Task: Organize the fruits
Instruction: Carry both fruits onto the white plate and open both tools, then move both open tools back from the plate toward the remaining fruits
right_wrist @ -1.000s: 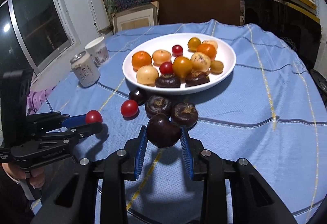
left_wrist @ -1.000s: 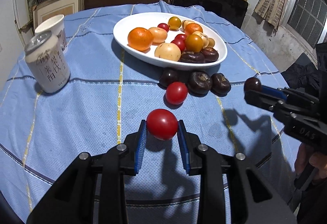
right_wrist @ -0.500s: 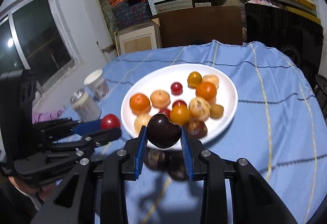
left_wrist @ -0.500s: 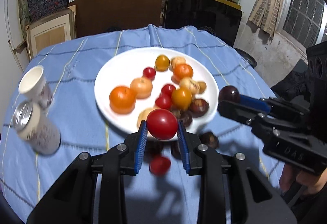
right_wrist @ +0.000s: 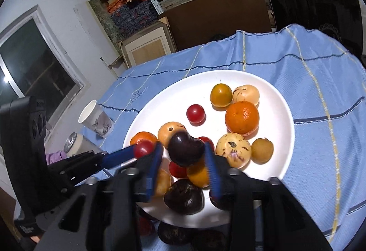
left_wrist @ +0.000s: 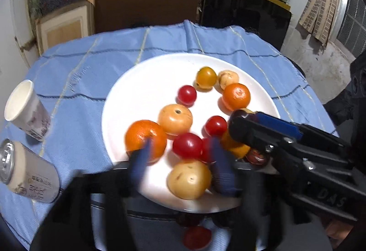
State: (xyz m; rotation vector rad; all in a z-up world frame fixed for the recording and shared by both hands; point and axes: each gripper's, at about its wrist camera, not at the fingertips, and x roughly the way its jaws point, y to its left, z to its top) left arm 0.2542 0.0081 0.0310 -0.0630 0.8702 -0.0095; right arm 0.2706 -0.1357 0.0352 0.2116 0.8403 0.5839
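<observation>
Above the white plate (left_wrist: 141, 90) on the blue-clothed counter (left_wrist: 80, 67), we are at the drop-off step of sorting the fruit. The left tool (left_wrist: 180, 164), blurred, stands spread wider than the red tomato (left_wrist: 187, 145) between its pads, with a clear gap on one side, so we judge the tomato released among the plated fruit. The right tool (right_wrist: 184, 159) brackets a dark fruit (right_wrist: 186, 149) over the plate's near side; blur keeps us from telling whether the pads grip it. Next, we judge, both tools must lift clear and go for the loose red fruit (left_wrist: 196, 237) on the cloth beside the plate.
</observation>
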